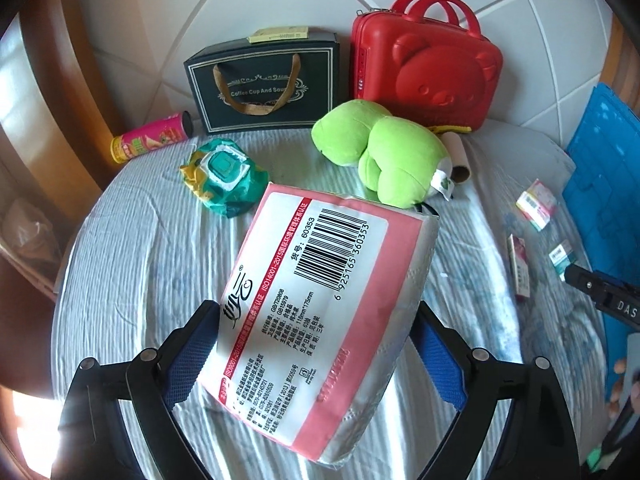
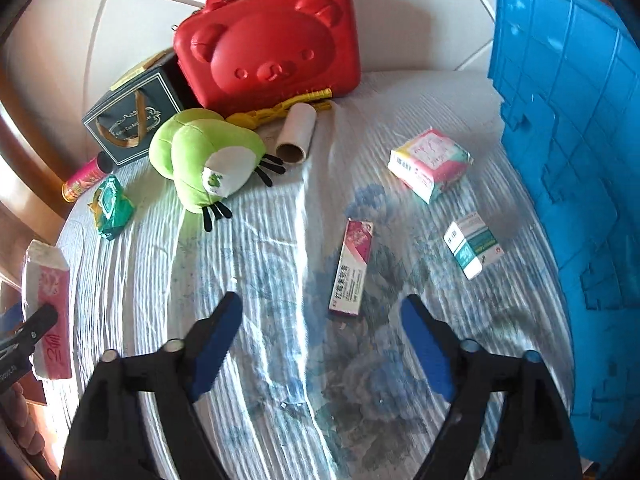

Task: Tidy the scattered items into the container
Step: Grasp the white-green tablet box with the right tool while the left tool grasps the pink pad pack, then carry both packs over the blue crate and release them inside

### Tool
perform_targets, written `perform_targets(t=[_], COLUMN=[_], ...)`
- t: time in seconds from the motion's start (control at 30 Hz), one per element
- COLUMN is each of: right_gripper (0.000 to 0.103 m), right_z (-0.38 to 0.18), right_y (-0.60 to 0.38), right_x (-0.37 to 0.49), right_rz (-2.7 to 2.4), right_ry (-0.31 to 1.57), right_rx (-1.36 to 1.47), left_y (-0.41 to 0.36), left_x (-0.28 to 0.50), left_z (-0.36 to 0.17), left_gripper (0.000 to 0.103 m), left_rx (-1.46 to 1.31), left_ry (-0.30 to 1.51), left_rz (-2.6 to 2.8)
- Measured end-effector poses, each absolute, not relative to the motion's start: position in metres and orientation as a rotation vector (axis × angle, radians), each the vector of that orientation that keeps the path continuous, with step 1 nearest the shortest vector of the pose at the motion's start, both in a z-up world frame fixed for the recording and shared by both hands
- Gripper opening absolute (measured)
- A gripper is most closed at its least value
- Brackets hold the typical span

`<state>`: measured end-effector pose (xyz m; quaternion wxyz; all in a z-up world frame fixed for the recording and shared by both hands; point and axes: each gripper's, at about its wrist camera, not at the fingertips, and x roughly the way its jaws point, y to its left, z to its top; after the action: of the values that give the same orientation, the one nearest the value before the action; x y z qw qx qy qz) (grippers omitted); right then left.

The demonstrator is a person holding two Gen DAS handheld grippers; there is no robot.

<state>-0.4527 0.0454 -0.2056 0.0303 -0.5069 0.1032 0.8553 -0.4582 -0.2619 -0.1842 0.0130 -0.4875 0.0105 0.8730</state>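
Left gripper (image 1: 316, 320): clamped on a pink-and-white plastic tissue pack (image 1: 320, 296), lifted at frame centre.
Right gripper (image 2: 322, 312): jaws wide, nothing between.
Below it: slim pink carton (image 2: 351, 268) on the striped bedsheet (image 2: 256, 264).
Right edge: blue plastic container (image 2: 568, 152).

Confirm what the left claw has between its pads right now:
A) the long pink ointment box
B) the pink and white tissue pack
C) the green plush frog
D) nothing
B: the left wrist view shows the tissue pack clamped between the blue pads of the left claw, raised above the bedsheet, while the plush frog lies behind it and the ointment box lies on the sheet.
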Motion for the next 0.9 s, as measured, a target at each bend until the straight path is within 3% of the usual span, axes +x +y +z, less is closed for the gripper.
perform_targets(t=[0.1,0.17,0.2,0.23,0.4,0.57,0.6,0.63,0.7,0.8,0.83,0.87,0.9], right_gripper=[0.091,0.069,0.045,0.031,0.03,0.031,0.041,0.062,0.08,0.077,0.056,0.043,0.041], right_z=[-0.22,-0.228,-0.232,-0.235,-0.246,-0.271,-0.274,-0.276,-0.283,-0.305,-0.31,-0.314,-0.315], right_y=[0.067,0.082,0.09,0.098,0.135,0.172,0.173,0.173,0.172,0.174,0.174,0.172,0.17], right_x=[-0.45,-0.453,-0.456,-0.461,-0.486,-0.514,-0.52,-0.525,-0.535,-0.539,-0.536,-0.532,-0.527], right_rz=[2.598,2.56,2.53,2.511,2.452,2.339,2.336,2.34,2.347,2.328,2.32,2.312,2.313], right_ry=[0.39,0.401,0.385,0.362,0.293,0.417,0.391,0.346,0.27,0.282,0.281,0.277,0.269], right_rx=[-1.55,-1.546,-1.555,-1.559,-1.531,-1.525,-1.525,-1.523,-1.537,-1.644,-1.658,-1.662,-1.65], left_y=[-0.252,-0.248,-0.245,-0.242,-0.223,-0.201,-0.198,-0.195,-0.191,-0.189,-0.189,-0.19,-0.191], left_x=[-0.461,-0.47,-0.476,-0.482,-0.517,-0.55,-0.555,-0.558,-0.562,-0.564,-0.564,-0.564,-0.563], left_z=[-0.201,-0.212,-0.217,-0.222,-0.244,-0.267,-0.271,-0.273,-0.278,-0.284,-0.286,-0.287,-0.288], left_gripper=[0.094,0.094,0.094,0.094,0.094,0.094,0.094,0.094,0.094,0.094,0.094,0.094,0.094], left_rx=[-1.572,-1.597,-1.605,-1.614,-1.629,-1.678,-1.684,-1.688,-1.697,-1.712,-1.718,-1.724,-1.73], left_ry=[0.068,0.069,0.067,0.067,0.062,0.08,0.089,0.097,0.112,0.118,0.115,0.108,0.102], left_rz=[2.688,2.668,2.66,2.657,2.647,2.612,2.605,2.599,2.586,2.572,2.571,2.571,2.57])
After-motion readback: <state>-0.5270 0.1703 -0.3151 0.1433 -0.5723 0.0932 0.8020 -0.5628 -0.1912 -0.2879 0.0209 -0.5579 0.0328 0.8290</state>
